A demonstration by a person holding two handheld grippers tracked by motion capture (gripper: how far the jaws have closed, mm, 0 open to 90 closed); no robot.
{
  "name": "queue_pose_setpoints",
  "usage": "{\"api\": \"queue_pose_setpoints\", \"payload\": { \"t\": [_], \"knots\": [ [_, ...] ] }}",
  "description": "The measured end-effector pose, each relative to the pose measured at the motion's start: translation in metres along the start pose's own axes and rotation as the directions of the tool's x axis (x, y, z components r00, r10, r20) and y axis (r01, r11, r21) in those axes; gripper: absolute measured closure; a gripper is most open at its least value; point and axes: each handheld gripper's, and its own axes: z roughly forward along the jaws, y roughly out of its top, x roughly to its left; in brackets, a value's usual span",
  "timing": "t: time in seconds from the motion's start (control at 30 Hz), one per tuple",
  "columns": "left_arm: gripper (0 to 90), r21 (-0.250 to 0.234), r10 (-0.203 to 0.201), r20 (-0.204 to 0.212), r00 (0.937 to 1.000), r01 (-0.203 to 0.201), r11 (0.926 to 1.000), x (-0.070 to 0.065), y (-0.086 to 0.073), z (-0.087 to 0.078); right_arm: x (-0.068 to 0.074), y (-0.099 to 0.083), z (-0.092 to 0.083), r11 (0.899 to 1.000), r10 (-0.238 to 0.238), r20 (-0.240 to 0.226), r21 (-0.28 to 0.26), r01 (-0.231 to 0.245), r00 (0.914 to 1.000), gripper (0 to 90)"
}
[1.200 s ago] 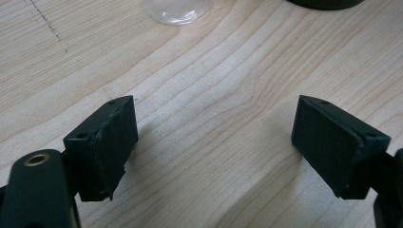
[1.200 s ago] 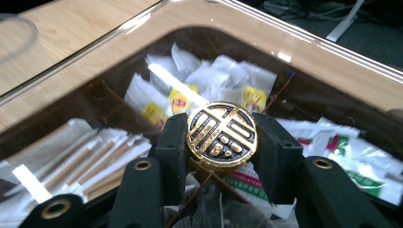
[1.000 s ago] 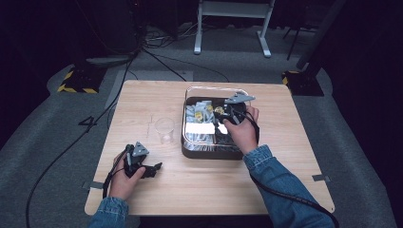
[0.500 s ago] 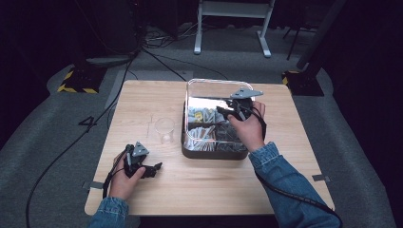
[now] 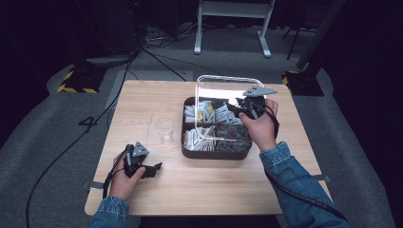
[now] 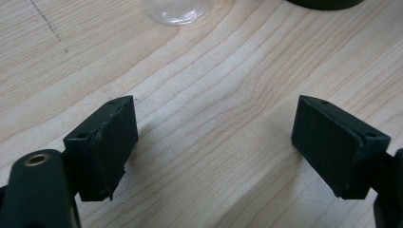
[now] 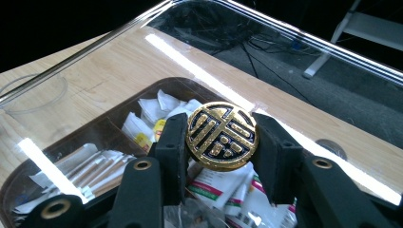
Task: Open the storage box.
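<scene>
On the left side, my left gripper (image 5: pixel 151 170) rests low on the wooden table (image 5: pixel 142 102), near its front edge. Its jaws are wide apart, with only bare wood between them, and it is in the same place as a second ago. A little beyond it stands the small clear cup (image 5: pixel 164 130), just beside the left wall of the dark tray (image 5: pixel 209 152), and nothing is inside the cup as far as I can see.

Moving to the right, the change is here. A second ago the clear lid (image 5: pixel 223 107) was lying flat on the tray; now its far side is tilted up and the sachets (image 5: pixel 209 114) in the compartments are uncovered below it. My right gripper (image 5: pixel 236 106) has come up with it. In the right gripper view its jaws are closed on the round gold and black knob (image 7: pixel 222 136) of the lid, one pad pressing on each side (the knob sits exactly between the pads, facing the camera).

So I judge that the opening of the tray is well started, but the lid is not yet put down anywhere. It hangs from my grip over the tray's far half, with its near edge low above the compartments.
</scene>
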Motion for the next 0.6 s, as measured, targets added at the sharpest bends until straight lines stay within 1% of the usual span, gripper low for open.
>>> {"api": "queue_pose_setpoints", "payload": {
  "t": [0.17,0.3,0.43,0.6],
  "knots": [
    [16.1,-0.001,0.000,0.001,1.0000,0.000,1.0000,0.000,0.000,0.000,-0.011,-0.008,-0.012,1.000,0.015,0.019,0.000,-0.015,0.9997,59.0],
    [16.1,-0.002,-0.001,0.000,1.0000,0.001,1.0000,0.000,0.000,0.000,-0.023,-0.018,-0.022,0.999,0.038,0.040,0.003,-0.039,0.9985,59.0],
    [16.1,0.000,-0.002,0.000,1.0000,0.002,1.0000,0.000,0.000,0.000,-0.036,-0.030,-0.034,0.997,0.072,0.065,0.001,-0.073,0.9953,59.0],
    [16.1,-0.002,0.000,-0.001,1.0000,0.000,1.0000,0.000,0.000,0.000,-0.052,-0.040,-0.050,0.995,0.098,0.102,-0.002,-0.098,0.9900,59.0]
  ]
}}
